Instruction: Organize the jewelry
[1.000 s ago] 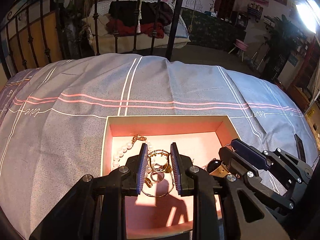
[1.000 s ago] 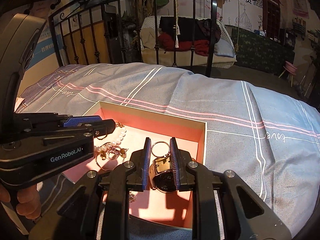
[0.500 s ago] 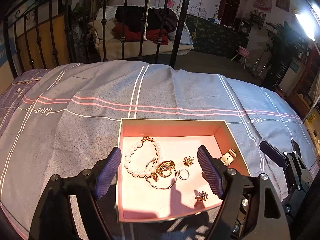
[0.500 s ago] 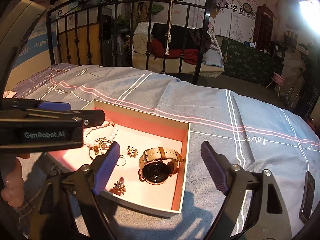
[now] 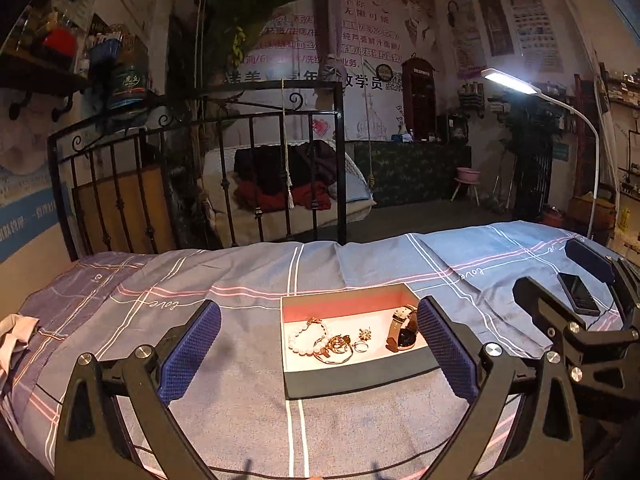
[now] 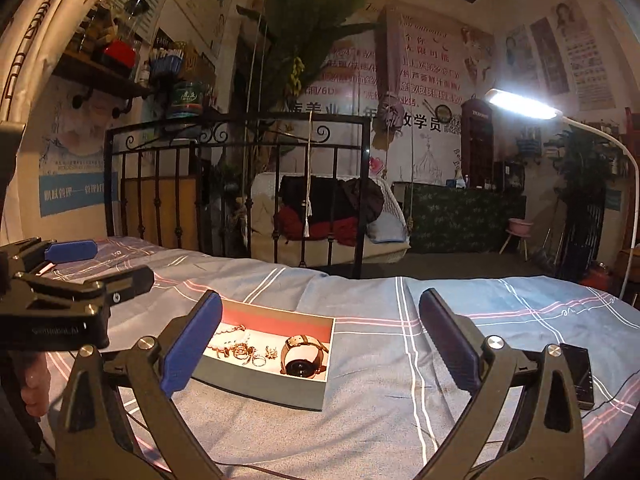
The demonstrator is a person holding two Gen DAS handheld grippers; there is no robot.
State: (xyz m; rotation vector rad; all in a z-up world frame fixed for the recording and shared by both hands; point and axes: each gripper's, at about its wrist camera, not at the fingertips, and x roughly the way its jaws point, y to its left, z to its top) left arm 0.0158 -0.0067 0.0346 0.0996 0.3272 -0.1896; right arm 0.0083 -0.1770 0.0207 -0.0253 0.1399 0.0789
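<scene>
A shallow box with a pink inside lies on the grey-blue bedspread. In it lie a pearl bracelet, a tangle of gold chain and rings, a small brooch and a brown-strap watch. The box and watch also show in the right wrist view. My left gripper is open and empty, held back from the box. My right gripper is open and empty, also back from it.
A black phone lies on the bedspread at the right, also in the right wrist view. A black iron bed rail stands behind. A white floor lamp shines at the right.
Both grippers opened, letting go of the gold jewelry and the watch in the box, then pulled up and back away from it.
</scene>
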